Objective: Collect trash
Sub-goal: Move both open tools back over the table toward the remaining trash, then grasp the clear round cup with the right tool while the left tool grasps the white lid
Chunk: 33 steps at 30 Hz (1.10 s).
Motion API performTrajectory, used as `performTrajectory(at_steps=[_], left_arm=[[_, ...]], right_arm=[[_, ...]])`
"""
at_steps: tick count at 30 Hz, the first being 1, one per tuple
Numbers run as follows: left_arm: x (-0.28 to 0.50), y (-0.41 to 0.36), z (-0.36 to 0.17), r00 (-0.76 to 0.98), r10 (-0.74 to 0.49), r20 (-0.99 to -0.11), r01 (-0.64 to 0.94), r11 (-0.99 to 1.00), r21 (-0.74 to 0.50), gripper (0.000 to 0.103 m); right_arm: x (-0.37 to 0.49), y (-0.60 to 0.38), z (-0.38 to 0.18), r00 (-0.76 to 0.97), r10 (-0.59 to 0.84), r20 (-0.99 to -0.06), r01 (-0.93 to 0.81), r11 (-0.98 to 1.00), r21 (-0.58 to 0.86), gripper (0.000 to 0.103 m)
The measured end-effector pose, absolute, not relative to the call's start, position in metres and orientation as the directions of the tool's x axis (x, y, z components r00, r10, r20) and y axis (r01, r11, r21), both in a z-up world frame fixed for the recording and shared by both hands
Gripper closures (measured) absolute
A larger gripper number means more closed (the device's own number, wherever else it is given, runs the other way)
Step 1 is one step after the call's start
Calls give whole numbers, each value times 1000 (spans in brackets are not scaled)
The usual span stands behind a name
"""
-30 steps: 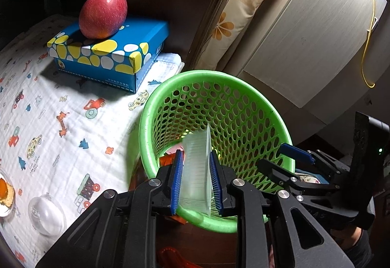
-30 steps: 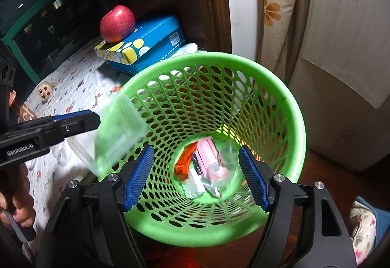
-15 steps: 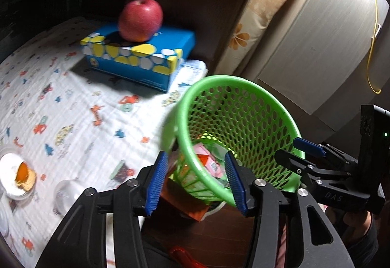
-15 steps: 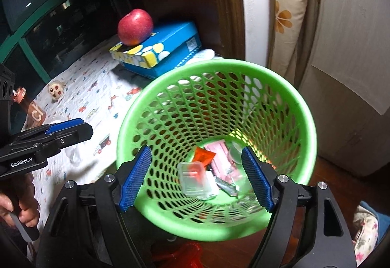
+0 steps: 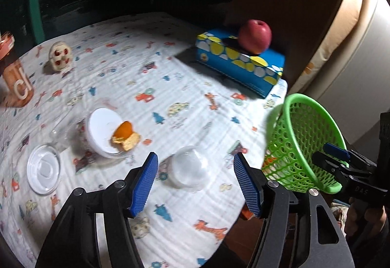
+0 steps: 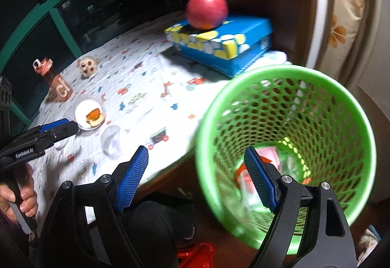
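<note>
Clear wrapper gone from left tool, now empty over table, jaws opening

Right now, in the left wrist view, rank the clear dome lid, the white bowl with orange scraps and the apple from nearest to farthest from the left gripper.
1. Clear dome lid, just ahead of the left gripper.
2. White bowl, farther left.
3. Apple, far right, on the blue box.

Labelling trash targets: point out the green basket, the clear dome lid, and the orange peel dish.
green basket (image 6: pixel 287 73), right wrist view, on its far rim.
clear dome lid (image 5: pixel 189 169), left wrist view, on the top of the dome.
orange peel dish (image 5: pixel 100 129), left wrist view, on the bare white inside.
</note>
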<state>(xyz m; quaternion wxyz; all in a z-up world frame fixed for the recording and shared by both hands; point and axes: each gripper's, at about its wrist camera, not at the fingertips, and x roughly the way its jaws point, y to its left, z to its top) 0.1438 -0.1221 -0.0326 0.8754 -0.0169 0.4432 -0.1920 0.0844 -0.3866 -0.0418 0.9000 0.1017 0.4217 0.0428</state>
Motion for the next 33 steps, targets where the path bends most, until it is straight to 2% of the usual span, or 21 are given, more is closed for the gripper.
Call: performTrajectory(at_steps=[10, 13, 25, 33], left_arm=[[152, -25, -52, 564, -218, -797, 123, 976, -180, 33], [152, -4, -57, 571, -178, -802, 74, 983, -165, 24], [151, 60, -79, 555, -83, -828, -36, 992, -124, 20], [157, 85, -99, 523, -43, -851, -63, 994, -89, 11]], right_arm=[[110, -324, -56, 588, 242, -772, -115, 970, 216, 22], [118, -305, -61, 567, 268, -779, -153, 964, 220, 22], [151, -237, -88, 503, 310, -807, -258, 945, 201, 22], [171, -213, -106, 485, 258, -836, -276, 952, 134, 23]])
